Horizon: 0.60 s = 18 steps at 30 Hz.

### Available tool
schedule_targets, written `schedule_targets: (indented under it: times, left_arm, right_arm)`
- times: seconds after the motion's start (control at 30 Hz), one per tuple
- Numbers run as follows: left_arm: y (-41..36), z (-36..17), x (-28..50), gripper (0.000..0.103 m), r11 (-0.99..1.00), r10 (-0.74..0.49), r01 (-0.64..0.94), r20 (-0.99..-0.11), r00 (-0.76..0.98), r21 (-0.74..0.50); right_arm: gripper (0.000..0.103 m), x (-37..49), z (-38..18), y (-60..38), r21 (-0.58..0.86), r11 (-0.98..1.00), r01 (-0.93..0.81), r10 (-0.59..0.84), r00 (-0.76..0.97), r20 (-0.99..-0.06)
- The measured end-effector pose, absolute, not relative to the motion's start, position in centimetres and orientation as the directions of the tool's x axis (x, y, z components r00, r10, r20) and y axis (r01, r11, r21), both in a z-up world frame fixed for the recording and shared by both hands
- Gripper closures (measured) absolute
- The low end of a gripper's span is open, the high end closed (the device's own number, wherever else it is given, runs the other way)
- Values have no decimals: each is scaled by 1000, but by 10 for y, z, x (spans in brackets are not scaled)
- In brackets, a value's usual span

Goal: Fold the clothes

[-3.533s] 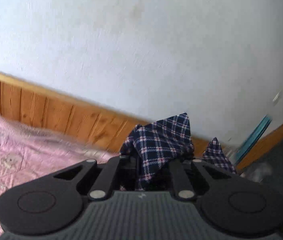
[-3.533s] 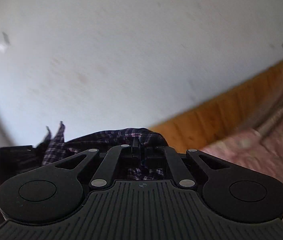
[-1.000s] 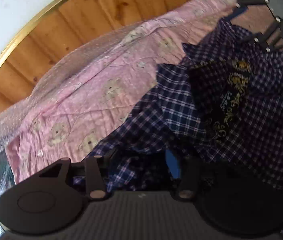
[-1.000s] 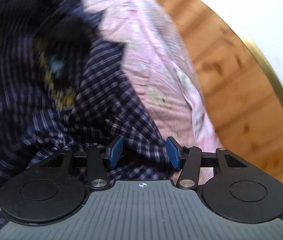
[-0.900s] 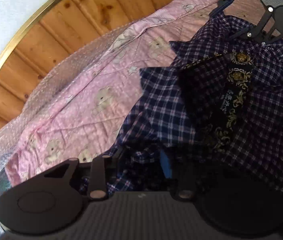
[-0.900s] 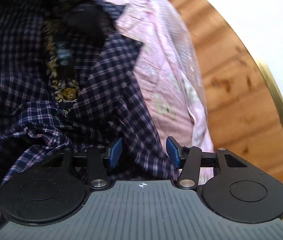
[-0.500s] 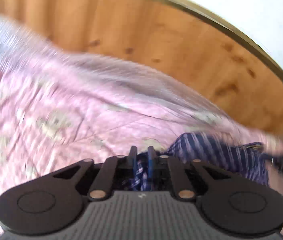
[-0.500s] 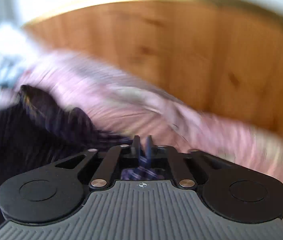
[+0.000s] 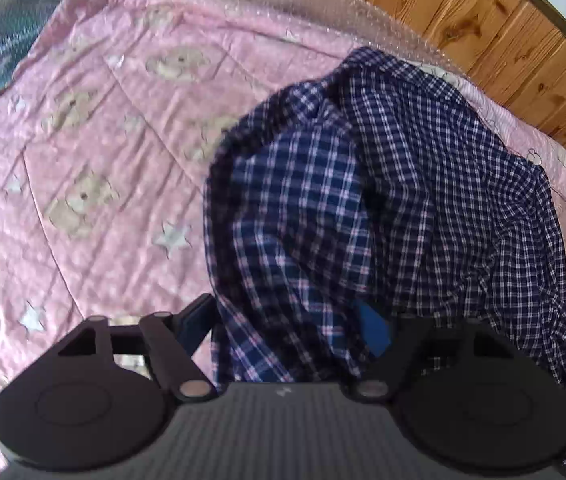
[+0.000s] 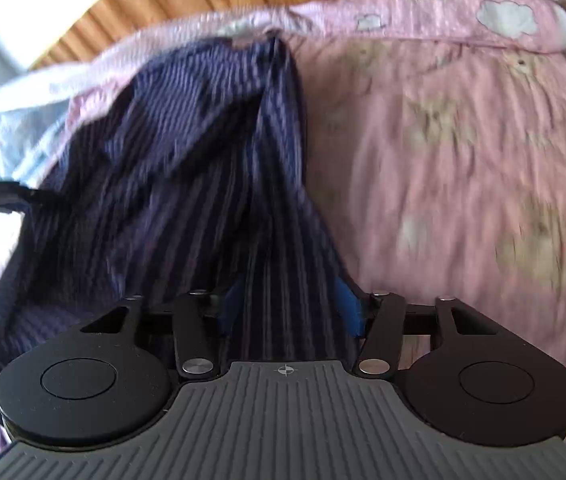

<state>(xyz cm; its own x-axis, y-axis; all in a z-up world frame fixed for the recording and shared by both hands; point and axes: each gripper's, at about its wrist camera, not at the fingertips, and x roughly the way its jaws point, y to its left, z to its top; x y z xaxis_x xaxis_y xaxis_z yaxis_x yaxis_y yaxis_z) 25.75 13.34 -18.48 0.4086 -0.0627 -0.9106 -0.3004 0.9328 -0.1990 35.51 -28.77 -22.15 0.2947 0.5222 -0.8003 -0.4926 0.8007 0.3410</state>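
A dark blue checked shirt [image 9: 395, 184] lies bunched on the pink bed [image 9: 95, 184], near the bed's far edge by the wood wall [image 9: 503, 36]. The left tongs [image 9: 295, 328] are open, with shirt cloth lying loose between the two fingers. The right tongs [image 10: 289, 308] are open too, and a strip of the shirt [image 10: 211, 160] runs between their blue pads [image 10: 349, 304]. The right view is blurry. The bed cover has bears and stars on it.
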Motion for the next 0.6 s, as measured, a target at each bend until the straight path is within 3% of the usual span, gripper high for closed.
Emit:
schedule_targets:
  times: [0.03,0.13,0.27,0.33,0.37,0.43,0.47,0.5,0.53,0.57,0.6]
  left_arm:
    - [136,-188,257,97,927,-74,-308,-911,406,-213]
    - [174,-175,251,97,894,-59,-376,-896,440,-243]
    - [259,-152,245,97,822,-2,-493,-867,498,-285]
    - [291,-160,244,85,790,-27,-532,-885,465,-305]
    - [298,-161,240,74,783,-40,-540,-892,451,-309]
    - [280,-147,220,70,807,-24,-519,-894,448,-282]
    - [271,-140,209,66,818,-16,-508,-894,447,-269]
    - [261,-133,199,56,829,-8,-498,-895,446,-255]
    - [249,-128,191,49,841,-9,-481,-894,447,-249]
    - [228,-127,186,35,854,-30,-451,-891,454,-259]
    - [208,-125,182,29,867,-52,-420,-887,460,-269]
  right_arm:
    - [103,343,-224,-291,330,806,-491,510,295,-808]
    - [103,331,-205,-295,227,827,-515,451,365,-814]
    - [103,359,-169,-346,2,929,-369,225,560,-797]
    - [103,375,-164,-370,-82,958,-277,108,608,-787]
    - [103,376,-161,-373,-58,963,-265,115,594,-796]
    - [94,375,-156,-378,-4,970,-245,139,566,-813]
    - [84,361,-153,-370,64,964,-258,201,549,-812]
    - [56,346,-151,-362,132,954,-269,261,531,-806]
    - [42,331,-148,-355,199,939,-279,321,513,-796]
    - [34,316,-147,-346,261,922,-287,375,493,-785]
    - [34,300,-151,-333,301,908,-291,410,472,-781]
